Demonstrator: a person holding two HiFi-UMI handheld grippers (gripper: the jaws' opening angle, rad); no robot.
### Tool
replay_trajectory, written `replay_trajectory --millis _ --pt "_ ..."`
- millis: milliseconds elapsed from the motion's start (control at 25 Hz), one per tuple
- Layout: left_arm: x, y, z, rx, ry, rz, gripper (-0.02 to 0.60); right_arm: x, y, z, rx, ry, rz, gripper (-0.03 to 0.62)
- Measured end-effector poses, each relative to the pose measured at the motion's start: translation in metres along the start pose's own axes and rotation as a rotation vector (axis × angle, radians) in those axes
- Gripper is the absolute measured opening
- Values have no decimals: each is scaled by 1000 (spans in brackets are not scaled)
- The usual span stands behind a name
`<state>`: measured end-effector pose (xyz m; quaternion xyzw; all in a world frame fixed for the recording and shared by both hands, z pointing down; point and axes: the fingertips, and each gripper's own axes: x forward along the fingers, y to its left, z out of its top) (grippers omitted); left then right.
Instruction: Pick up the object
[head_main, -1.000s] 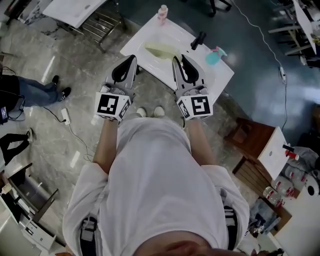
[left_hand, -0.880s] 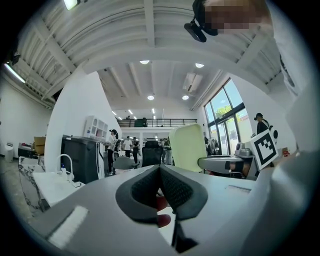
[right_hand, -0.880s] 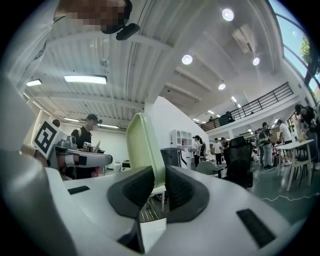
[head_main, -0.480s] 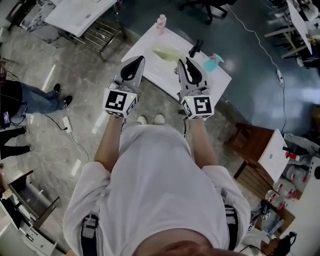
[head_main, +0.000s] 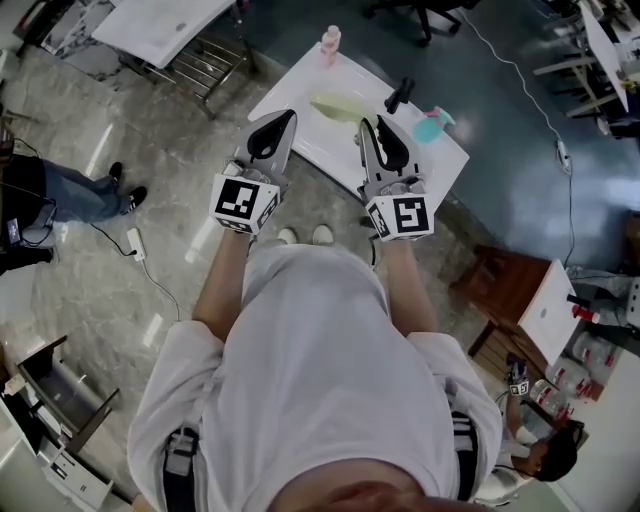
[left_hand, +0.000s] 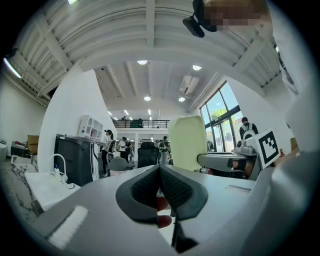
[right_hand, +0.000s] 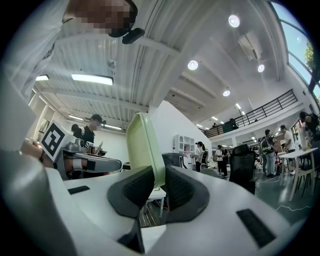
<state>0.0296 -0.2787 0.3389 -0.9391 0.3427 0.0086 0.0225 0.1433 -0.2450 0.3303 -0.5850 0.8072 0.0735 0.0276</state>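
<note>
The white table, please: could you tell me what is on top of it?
A pink bottle, a black object and a teal spray bottle. The right gripper's pale green tray covers part of it.

Looking along the right tool, I could not see the lower edge of the pale green tray; the pads hid it. Below the closed pads of the left tool a red thing showed, too little of it to name. In the head view both tools covered parts of the table's near edge, and the left edge cut off a person.
</note>
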Motion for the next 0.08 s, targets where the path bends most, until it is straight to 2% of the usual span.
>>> replay_trajectory --millis 80 --pt "1 1 -1 0 -1 0 -2 0 1 2 6 -12 4 71"
